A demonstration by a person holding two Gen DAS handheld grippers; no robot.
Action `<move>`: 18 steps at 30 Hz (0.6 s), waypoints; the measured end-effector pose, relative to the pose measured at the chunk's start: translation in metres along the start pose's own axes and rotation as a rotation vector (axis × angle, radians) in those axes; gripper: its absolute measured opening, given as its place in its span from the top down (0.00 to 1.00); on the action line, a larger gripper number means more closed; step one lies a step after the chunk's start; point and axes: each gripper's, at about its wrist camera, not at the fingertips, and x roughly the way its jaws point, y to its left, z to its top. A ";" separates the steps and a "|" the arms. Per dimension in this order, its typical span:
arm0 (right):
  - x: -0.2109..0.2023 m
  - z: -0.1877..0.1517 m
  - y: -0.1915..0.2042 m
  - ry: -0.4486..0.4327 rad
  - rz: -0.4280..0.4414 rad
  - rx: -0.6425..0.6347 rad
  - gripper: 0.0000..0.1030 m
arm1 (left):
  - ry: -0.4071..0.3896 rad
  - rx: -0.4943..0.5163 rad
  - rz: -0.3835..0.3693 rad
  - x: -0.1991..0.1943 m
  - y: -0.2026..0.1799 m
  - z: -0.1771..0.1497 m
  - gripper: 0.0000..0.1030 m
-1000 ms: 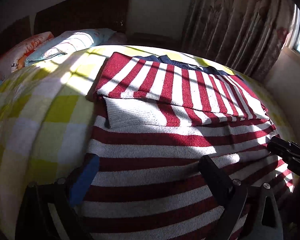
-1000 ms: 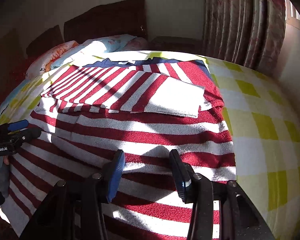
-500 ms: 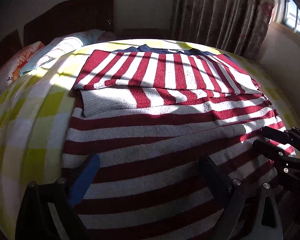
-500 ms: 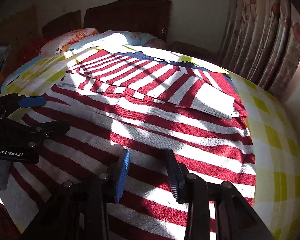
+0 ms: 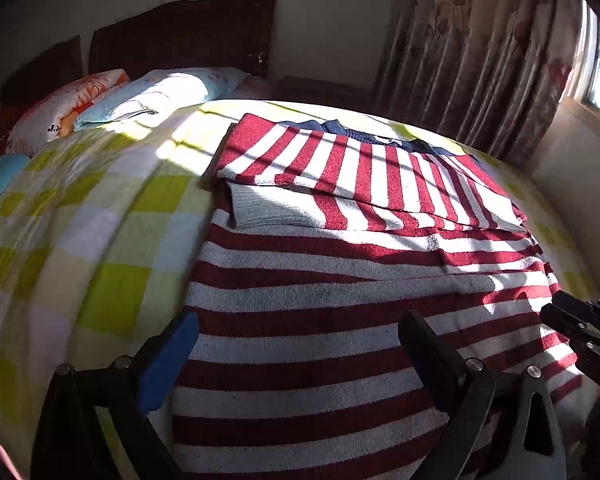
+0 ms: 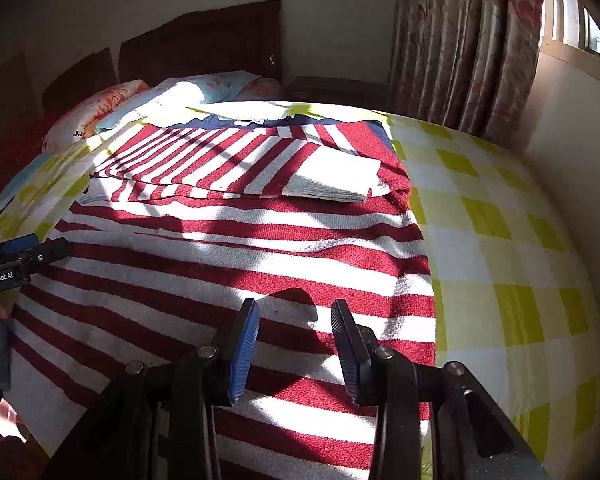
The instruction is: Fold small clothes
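Sweater (image 5: 340,300) lies flat on the bed (image 5: 100,240), sleeves folded across at 12 o'clock, hem nearest both empty grippers: left gripper (image 5: 300,356) wide open, right gripper (image 6: 296,344) part open.

Left tongs (image 5: 296,356) spread wide over striped sweater (image 5: 340,300) on checked blanket (image 5: 100,240); sleeves folded across.

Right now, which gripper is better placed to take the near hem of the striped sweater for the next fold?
Probably both together. The left gripper hangs open over the left half of the striped sweater, the right gripper open over its right half; neither holds cloth.
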 end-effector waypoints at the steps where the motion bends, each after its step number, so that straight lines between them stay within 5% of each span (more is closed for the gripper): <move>1: -0.002 0.001 0.013 -0.002 0.019 -0.044 0.63 | -0.007 0.027 -0.032 -0.003 -0.009 -0.001 0.00; 6: 0.015 -0.007 0.055 0.066 0.036 -0.191 0.63 | 0.083 0.133 -0.054 0.017 -0.034 -0.013 0.00; 9: 0.017 -0.012 0.038 0.054 0.068 -0.142 0.61 | 0.100 0.105 -0.030 0.020 -0.025 -0.010 0.00; 12: 0.013 -0.012 0.016 0.064 0.012 -0.109 0.61 | 0.112 0.137 0.061 0.022 -0.018 -0.013 0.00; 18: -0.001 -0.028 -0.038 0.050 -0.035 0.025 0.61 | 0.109 0.042 0.138 0.010 0.014 -0.016 0.00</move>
